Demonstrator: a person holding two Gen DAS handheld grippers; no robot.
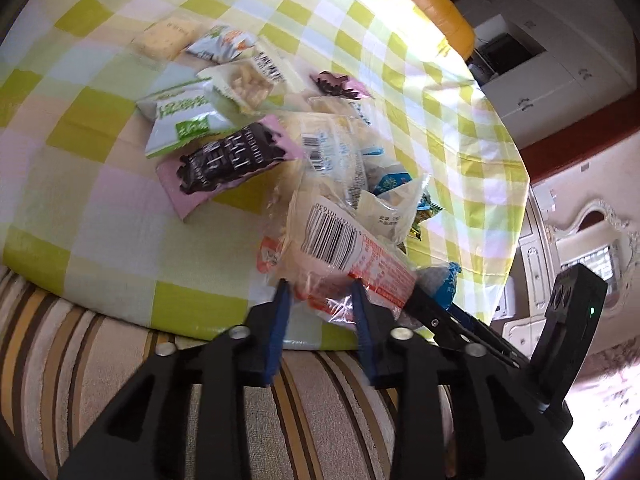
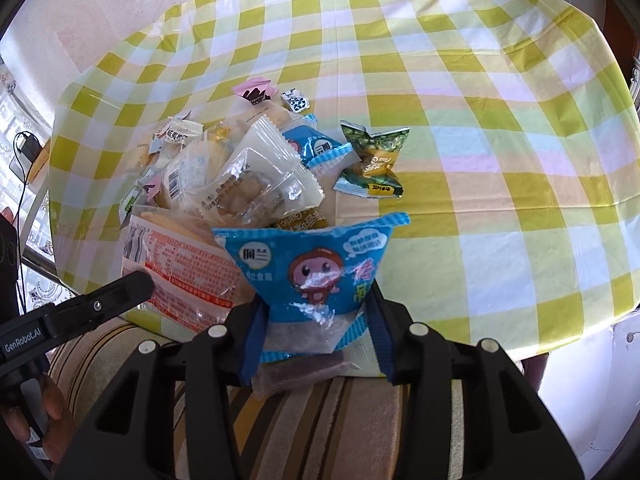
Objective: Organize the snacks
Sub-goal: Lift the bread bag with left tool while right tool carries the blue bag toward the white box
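A heap of snack packets lies on the green-checked tablecloth [image 1: 100,208]. My left gripper [image 1: 320,286] is shut on the edge of a clear packet with a barcode and red print [image 1: 340,248], also in the right wrist view [image 2: 180,276]. My right gripper [image 2: 316,312] is shut on a blue packet with a cartoon face [image 2: 316,276]; its tip shows in the left wrist view [image 1: 444,284]. A pink and black packet [image 1: 228,160] and a green and white packet [image 1: 180,116] lie further left.
A green and gold packet [image 2: 374,160] lies apart to the right of the heap. A second blue packet [image 2: 320,146] lies in the heap. A striped cushion [image 1: 60,340] runs along the near table edge. White cabinets [image 1: 552,72] stand beyond the table.
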